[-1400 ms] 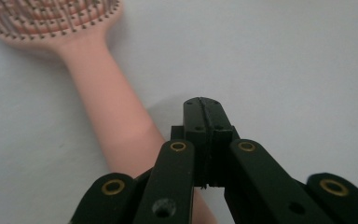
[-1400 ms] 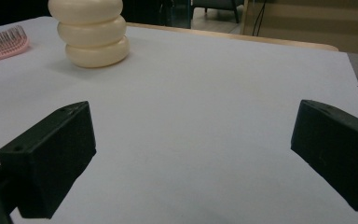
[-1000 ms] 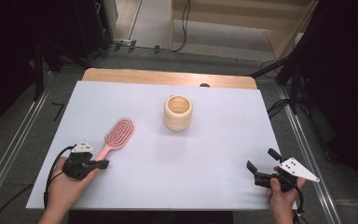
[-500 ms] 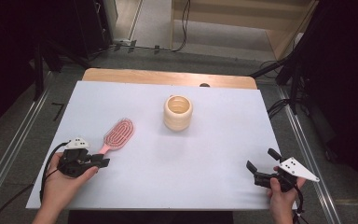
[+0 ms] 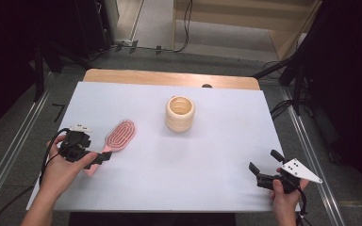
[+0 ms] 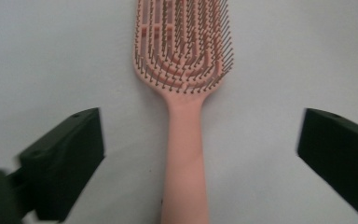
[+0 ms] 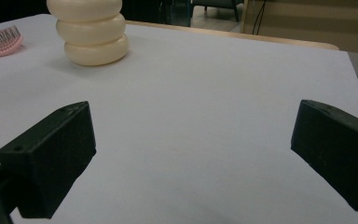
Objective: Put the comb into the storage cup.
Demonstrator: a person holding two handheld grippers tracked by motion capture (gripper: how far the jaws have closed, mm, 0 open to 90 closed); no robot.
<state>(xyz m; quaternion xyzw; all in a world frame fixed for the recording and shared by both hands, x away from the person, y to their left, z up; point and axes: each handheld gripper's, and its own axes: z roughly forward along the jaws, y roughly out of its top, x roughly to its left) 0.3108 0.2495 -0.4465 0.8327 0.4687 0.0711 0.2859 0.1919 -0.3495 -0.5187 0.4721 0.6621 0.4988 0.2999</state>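
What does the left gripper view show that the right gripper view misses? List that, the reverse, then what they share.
Left gripper view alone: the pink hairbrush up close, bristles up, its handle lying untouched between the left gripper, whose jaws have just been opening.
Right gripper view alone: the cream ribbed cup standing upright, the wooden table edge behind it, and the right gripper, open over bare surface.
Both: the white tabletop, the brush's bristled head, and a pair of wide-open black jaws.
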